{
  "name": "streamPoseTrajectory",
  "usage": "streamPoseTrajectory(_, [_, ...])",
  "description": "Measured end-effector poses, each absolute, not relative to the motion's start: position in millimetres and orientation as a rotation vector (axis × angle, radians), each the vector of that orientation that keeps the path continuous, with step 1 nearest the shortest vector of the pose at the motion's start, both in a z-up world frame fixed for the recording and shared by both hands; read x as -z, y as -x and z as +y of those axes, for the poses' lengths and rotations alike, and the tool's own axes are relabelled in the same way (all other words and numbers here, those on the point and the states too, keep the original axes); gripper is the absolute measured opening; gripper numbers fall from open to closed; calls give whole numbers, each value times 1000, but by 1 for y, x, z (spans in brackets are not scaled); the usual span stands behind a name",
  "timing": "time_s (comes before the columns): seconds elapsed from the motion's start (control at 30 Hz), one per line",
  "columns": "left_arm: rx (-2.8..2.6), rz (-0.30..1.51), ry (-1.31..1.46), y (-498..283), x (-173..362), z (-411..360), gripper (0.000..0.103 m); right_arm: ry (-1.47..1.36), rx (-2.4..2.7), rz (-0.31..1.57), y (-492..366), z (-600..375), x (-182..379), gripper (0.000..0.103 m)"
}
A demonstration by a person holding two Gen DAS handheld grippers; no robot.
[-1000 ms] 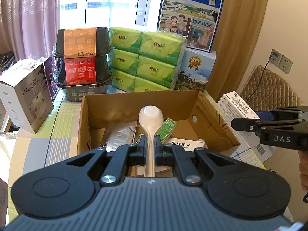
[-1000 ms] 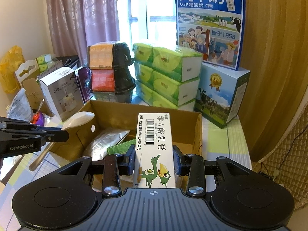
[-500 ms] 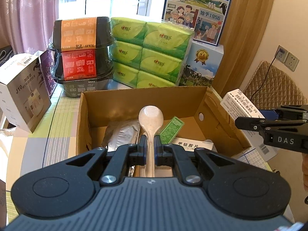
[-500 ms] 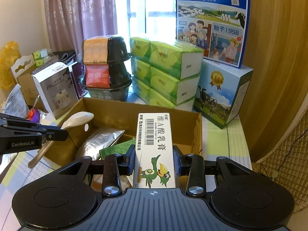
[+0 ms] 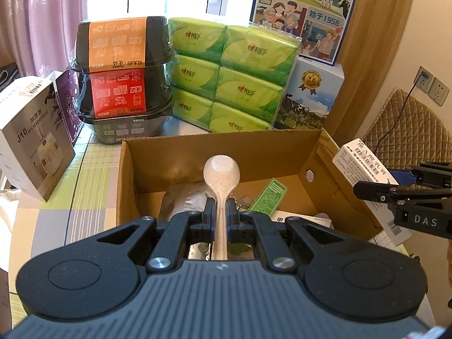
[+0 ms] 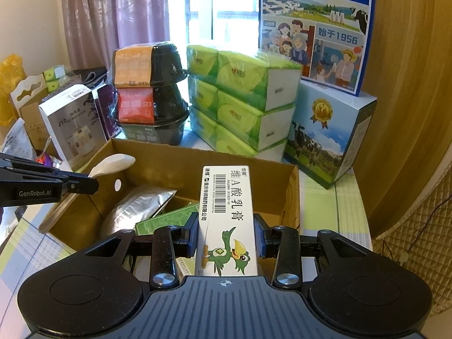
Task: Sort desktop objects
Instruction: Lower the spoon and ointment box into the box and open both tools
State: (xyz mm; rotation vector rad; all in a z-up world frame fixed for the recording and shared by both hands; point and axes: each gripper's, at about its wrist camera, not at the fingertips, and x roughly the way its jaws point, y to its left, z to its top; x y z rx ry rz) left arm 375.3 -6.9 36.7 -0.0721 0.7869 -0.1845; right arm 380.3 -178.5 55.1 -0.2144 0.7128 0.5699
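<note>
- Left gripper (image 5: 221,214): jaws clamped on spoon (image 5: 221,175) handle, bowl forward above cardboard box (image 5: 316,152); likely light, stiff, smooth.
- Right gripper (image 6: 226,236): jaws closed across ointment carton (image 6: 226,217) sides, over box; probably light, crushable.

My left gripper (image 5: 221,212) pointed forward and level, its fingers pinched close around a thin handle. My right gripper (image 6: 226,238) sat level too, its fingers spread wider and pressed flat against a carton's two sides, reaching in from my right.
</note>
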Motion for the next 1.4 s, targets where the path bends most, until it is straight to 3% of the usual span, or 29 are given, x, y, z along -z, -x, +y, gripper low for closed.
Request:
streamPoseTrajectory(0.27, [183, 819, 87, -393, -26, -1, 5, 215, -558, 720, -390, -178, -49, 35])
streamPoseTrajectory(0.33, [170, 819, 105, -394, -22, 1, 21, 213, -558, 723, -392, -178, -47, 35])
streamPoseTrajectory(0.37, [170, 812, 115, -393, -21, 2, 22, 212, -558, 725, -392, -178, -46, 36])
streamPoseTrajectory(0.77, [165, 785, 123, -374, -15, 13, 26, 190, -552, 746, -400, -172, -40, 36])
streamPoseTrajectory(0.87, [168, 767, 106, -368, -17, 12, 38, 160, -544, 739, -402, -170, -40, 36])
streamPoseTrajectory(0.93, [173, 756, 99, -365, -18, 11, 52, 100, -546, 716, -405, -172, -43, 36])
streamPoseTrajectory(1.0, [175, 747, 94, -361, -18, 11, 63, 55, -524, 702, -407, -175, -45, 47])
streamPoseTrajectory(1.07, [176, 739, 80, -356, -18, 9, 67, 21, -517, 693, -408, -180, -48, 56])
streamPoseTrajectory(1.2, [166, 711, 63, -345, -18, 6, 84, 12, -502, 706, -406, -189, -46, 58])
streamPoseTrajectory(1.4, [133, 666, 72, -326, -21, 0, 95, 29, -496, 738, -391, -200, -41, 67])
